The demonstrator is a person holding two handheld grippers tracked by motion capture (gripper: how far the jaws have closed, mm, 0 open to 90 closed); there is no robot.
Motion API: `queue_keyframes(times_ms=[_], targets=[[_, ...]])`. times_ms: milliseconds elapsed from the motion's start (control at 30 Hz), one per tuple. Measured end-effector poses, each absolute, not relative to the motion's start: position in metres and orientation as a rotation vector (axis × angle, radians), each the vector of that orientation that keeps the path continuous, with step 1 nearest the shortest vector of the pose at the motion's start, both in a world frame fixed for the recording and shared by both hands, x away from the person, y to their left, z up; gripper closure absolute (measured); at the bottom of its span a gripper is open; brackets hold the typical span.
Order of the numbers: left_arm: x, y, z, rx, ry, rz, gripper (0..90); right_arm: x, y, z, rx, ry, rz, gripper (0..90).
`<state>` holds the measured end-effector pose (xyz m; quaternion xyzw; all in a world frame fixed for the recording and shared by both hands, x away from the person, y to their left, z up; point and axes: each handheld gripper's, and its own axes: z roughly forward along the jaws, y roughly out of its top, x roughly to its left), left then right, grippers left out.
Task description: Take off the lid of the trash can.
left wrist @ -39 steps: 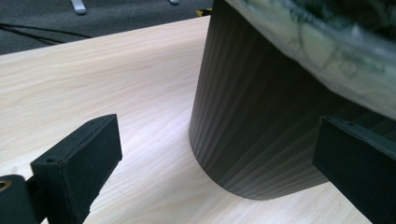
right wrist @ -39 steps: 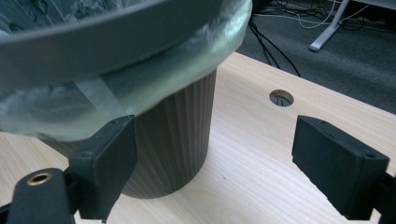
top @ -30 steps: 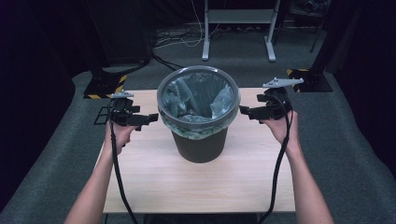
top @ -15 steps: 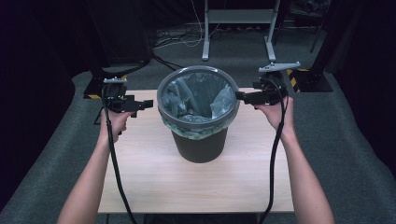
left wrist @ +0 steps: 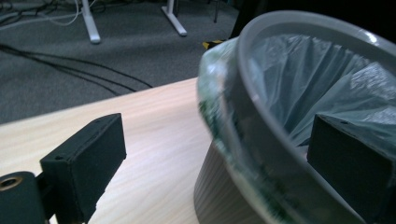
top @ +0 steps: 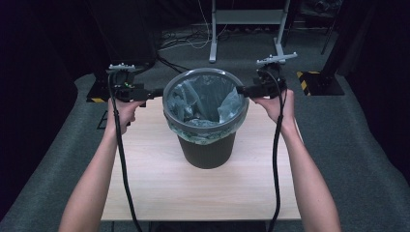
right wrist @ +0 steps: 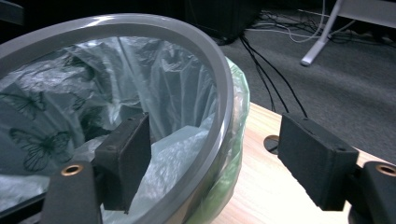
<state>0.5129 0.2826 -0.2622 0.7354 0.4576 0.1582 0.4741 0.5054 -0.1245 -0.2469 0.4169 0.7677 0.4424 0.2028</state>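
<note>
Early in the work, by the look of it. Stands dead centre on the bench [top: 159, 193]: a dark ribbed bin [top: 207, 150], lined with a pale liner [top: 227, 108] printed with butterflies, the liner's edge folded out over the lip and pinned there by a grey ring [top: 205, 72]. Nothing lifted yet; ring seated all the way round, liner tucked beneath it.

Done so far, judging from the layout: both approaches made. Left tongs [top: 157, 92] at 9 o'clock of the rim, right tongs [top: 241, 90] at 3 o'clock, each pointing level and inward toward the bin's middle. Straddling the rim on both sides: one jaw inside over the liner, the other outside. Both pairs have just been closing, with ring and folded liner between them, yet gaping wide on either side, pads clear of the plastic. Holding nothing for now.

Left to do, most likely: close the rest of the way onto the ring at both points, then raise it evenly off the lip to free the liner. Uneven pull at 9 and 3 could well tip the bin or drag the liner along.

As for bearing: upright, mouth open straight up, base flat on the bench. Long axis vertical, from base to rim. Ring lying level, round, so no favoured heading across the bench.
</note>
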Motion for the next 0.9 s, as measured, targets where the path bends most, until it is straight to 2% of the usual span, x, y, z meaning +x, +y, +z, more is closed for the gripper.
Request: queue_keyframes(times_ms=[67, 133, 267, 400, 667, 700, 733, 800, 900], targets=[[0.515, 0.271, -0.256, 1.824, 1.092, 0.396, 14.6, 0.510, -0.120, -0.247, 1.179, 2.149, 1.206, 28.7], [0.517, 0.263, -0.255, 1.846, 1.073, 0.395, 15.2, 0.513, -0.117, -0.248, 1.196, 2.155, 1.173, 31.4], [0.523, 0.250, -0.257, 1.902, 1.084, 0.394, 22.3, 0.518, -0.111, -0.251, 1.215, 2.179, 1.113, 34.6], [0.530, 0.243, -0.264, 1.938, 1.130, 0.384, 33.6, 0.522, -0.107, -0.254, 1.233, 2.188, 1.062, 38.1], [0.536, 0.239, -0.274, 1.968, 1.175, 0.361, 50.5, 0.529, -0.100, -0.261, 1.288, 2.208, 0.989, 42.5], [0.536, 0.239, -0.274, 1.966, 1.174, 0.357, 50.5, 0.530, -0.099, -0.262, 1.295, 2.215, 0.981, 44.4], [0.536, 0.239, -0.275, 1.963, 1.178, 0.354, 54.9, 0.532, -0.098, -0.264, 1.309, 2.220, 0.964, 47.8], [0.537, 0.239, -0.275, 1.963, 1.180, 0.347, 56.4, 0.533, -0.098, -0.265, 1.314, 2.224, 0.963, 48.8], [0.536, 0.238, -0.275, 1.965, 1.175, 0.333, 61.5, 0.535, -0.098, -0.267, 1.331, 2.222, 0.979, 58.2]])
